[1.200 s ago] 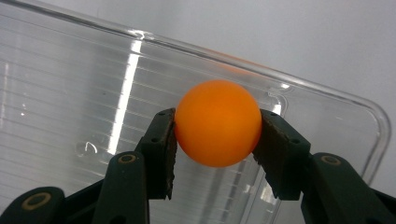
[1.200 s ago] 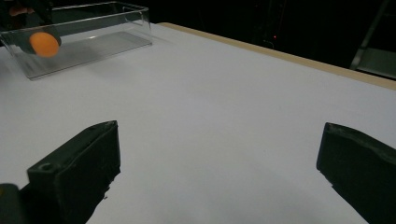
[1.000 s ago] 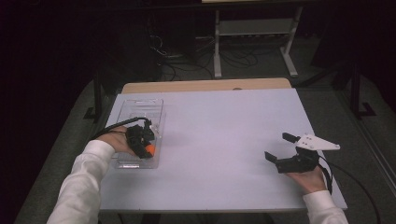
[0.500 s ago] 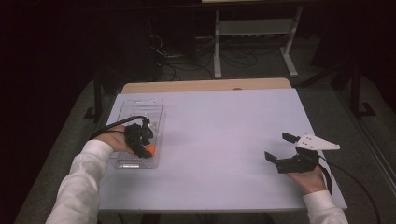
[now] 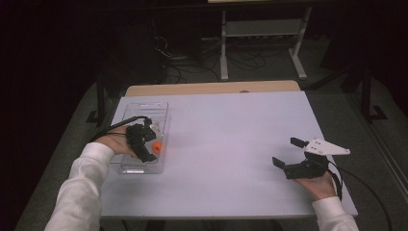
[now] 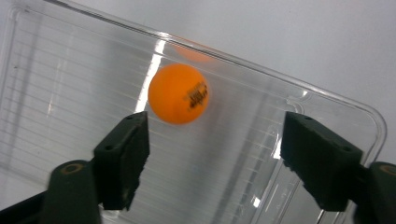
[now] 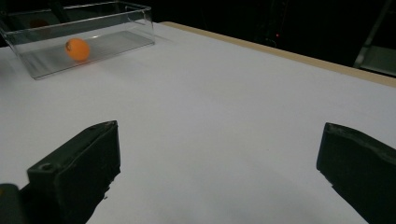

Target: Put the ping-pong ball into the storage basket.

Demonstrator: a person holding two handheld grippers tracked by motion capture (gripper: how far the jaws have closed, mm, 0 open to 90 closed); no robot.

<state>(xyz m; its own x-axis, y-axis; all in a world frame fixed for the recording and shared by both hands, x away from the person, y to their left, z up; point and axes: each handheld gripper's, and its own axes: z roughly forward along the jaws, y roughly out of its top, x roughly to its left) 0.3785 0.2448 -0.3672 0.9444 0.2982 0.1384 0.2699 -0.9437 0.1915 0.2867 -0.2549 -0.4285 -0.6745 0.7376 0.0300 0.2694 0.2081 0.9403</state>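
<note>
An orange ping-pong ball (image 6: 178, 93) is inside a clear plastic tray (image 6: 70, 70), just beyond my left gripper's (image 6: 215, 154) jaw tips and touching neither pad. The jaws have just been opening, and nothing is between them now. In the high view the left gripper (image 5: 149, 145) hovers over the tray (image 5: 146, 109) at the table's left, with the ball (image 5: 157, 147) beside it. My right gripper (image 5: 287, 152) rests open near the table's right front, holding nothing. The right gripper view shows its jaws (image 7: 219, 163) wide apart, with the ball (image 7: 77, 49) in the tray (image 7: 116, 28) far off.
The white table (image 5: 231, 130) stretches bare between the two grippers. A wooden strip (image 5: 211, 88) runs along its far edge. Beyond it, in the dark, stand a metal rack (image 5: 262, 29) and cables on the floor.
The ball was between the left jaws a second ago. Those jaws have now spread, and the ball is free in the tray. The right gripper has kept still.
</note>
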